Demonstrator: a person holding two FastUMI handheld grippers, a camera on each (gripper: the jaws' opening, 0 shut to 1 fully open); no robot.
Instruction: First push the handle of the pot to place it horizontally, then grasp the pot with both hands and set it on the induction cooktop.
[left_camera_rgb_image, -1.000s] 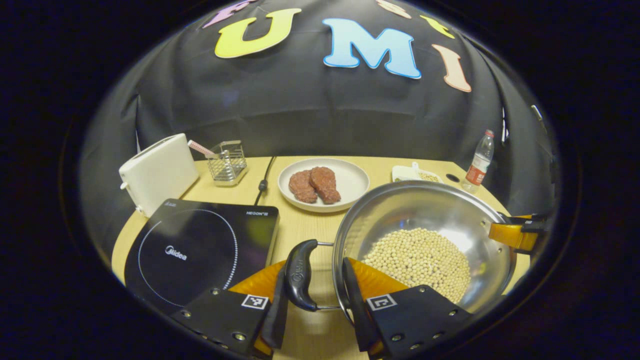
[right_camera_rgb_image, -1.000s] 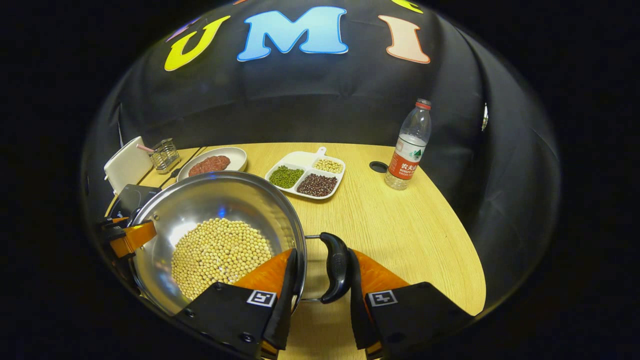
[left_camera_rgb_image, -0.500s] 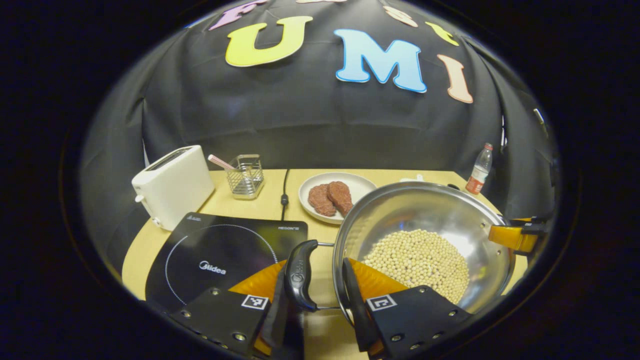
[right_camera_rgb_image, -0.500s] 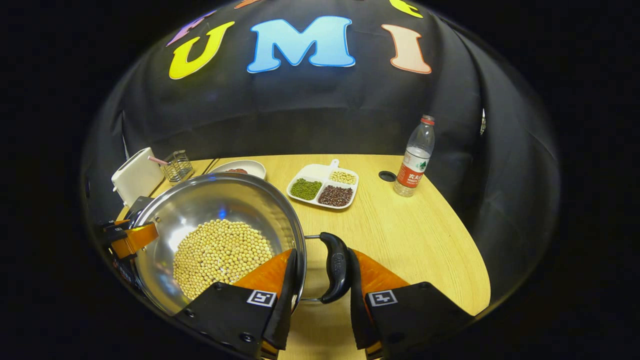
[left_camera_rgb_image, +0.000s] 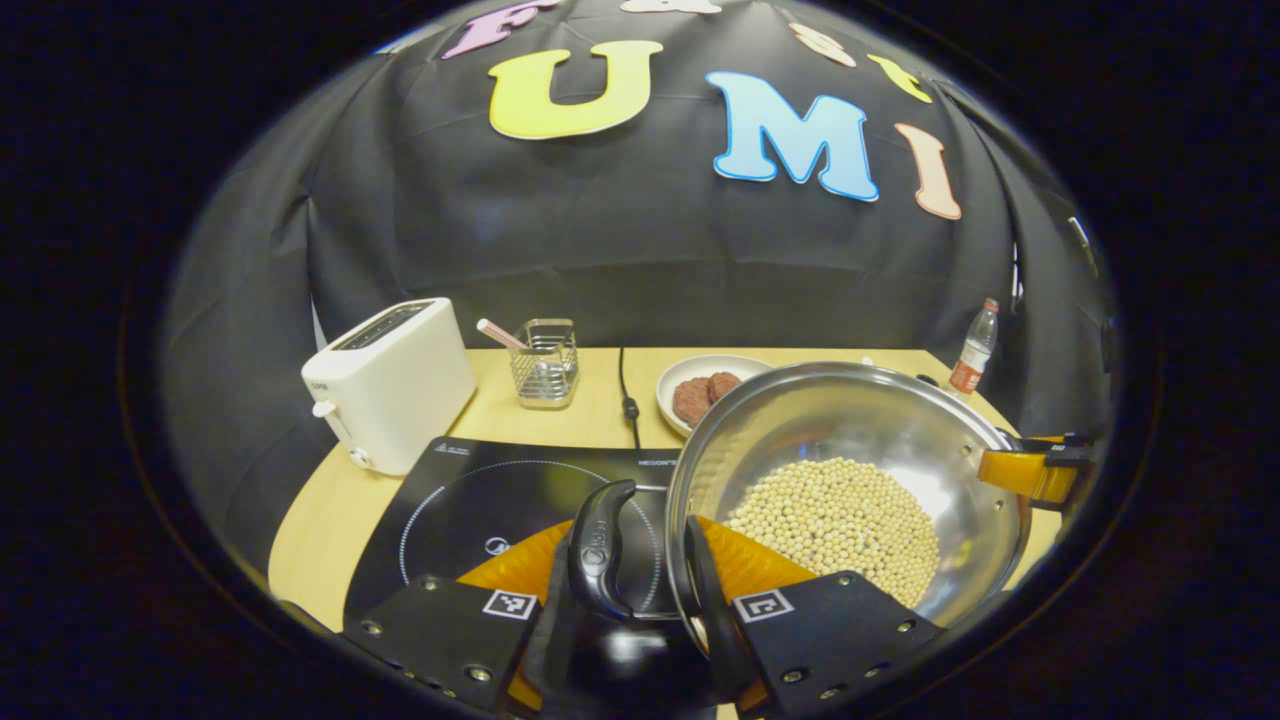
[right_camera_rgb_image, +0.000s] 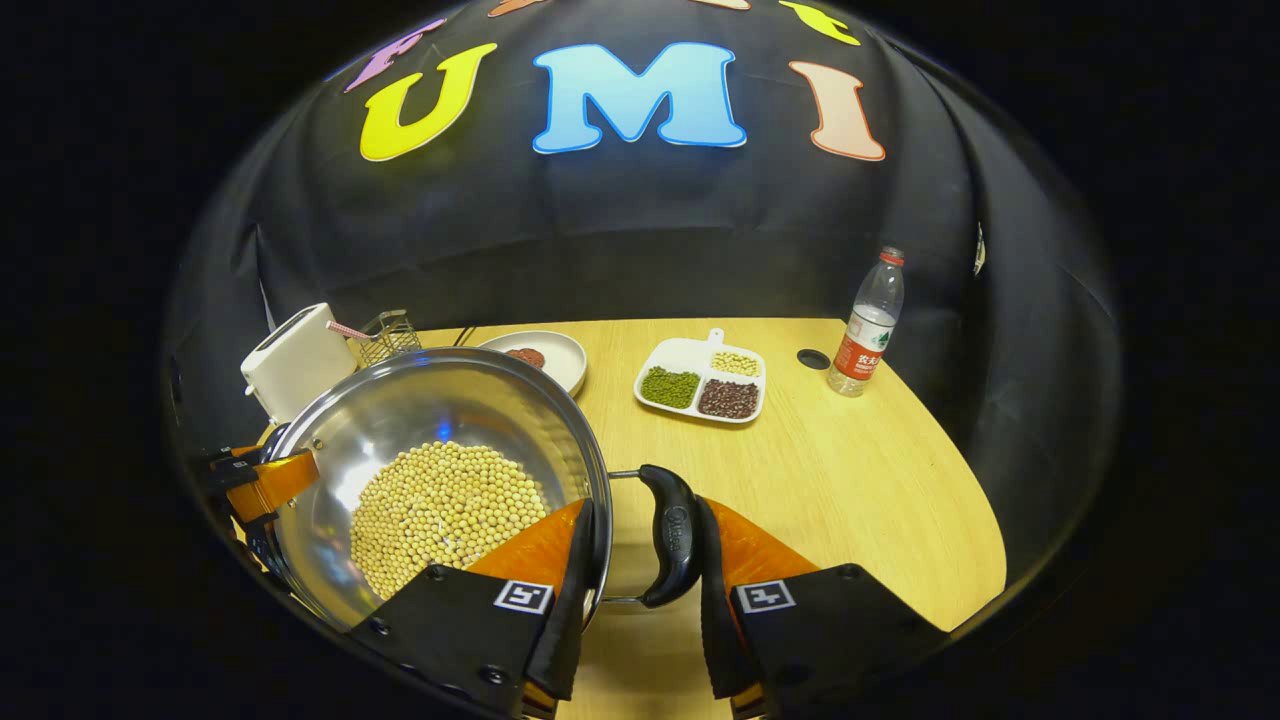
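Observation:
A steel pot (left_camera_rgb_image: 850, 430) holding soybeans (left_camera_rgb_image: 835, 520) hangs in the air between both grippers. In the left gripper view my left gripper (left_camera_rgb_image: 630, 575) is shut across the pot's black side handle (left_camera_rgb_image: 600, 550) and rim, one finger outside the handle and one inside the wall. That handle hangs over the black induction cooktop (left_camera_rgb_image: 470, 495). The right gripper (left_camera_rgb_image: 1030, 472) shows at the pot's far rim. In the right gripper view my right gripper (right_camera_rgb_image: 640, 560) is shut the same way on the other handle (right_camera_rgb_image: 672, 535) of the pot (right_camera_rgb_image: 440, 420), and the left gripper (right_camera_rgb_image: 265, 480) is across the pot.
Behind the cooktop stand a white toaster (left_camera_rgb_image: 390, 385), a wire basket (left_camera_rgb_image: 545, 360) and a power cord (left_camera_rgb_image: 625, 385). A plate of meat patties (left_camera_rgb_image: 705, 392) lies just behind the pot. To the right are a divided bean dish (right_camera_rgb_image: 705, 380) and a water bottle (right_camera_rgb_image: 865, 325).
Both grippers have carried the pot leftward and a little up. The left handle, over bare table before, is now over the cooktop's right part. The grips have not changed.

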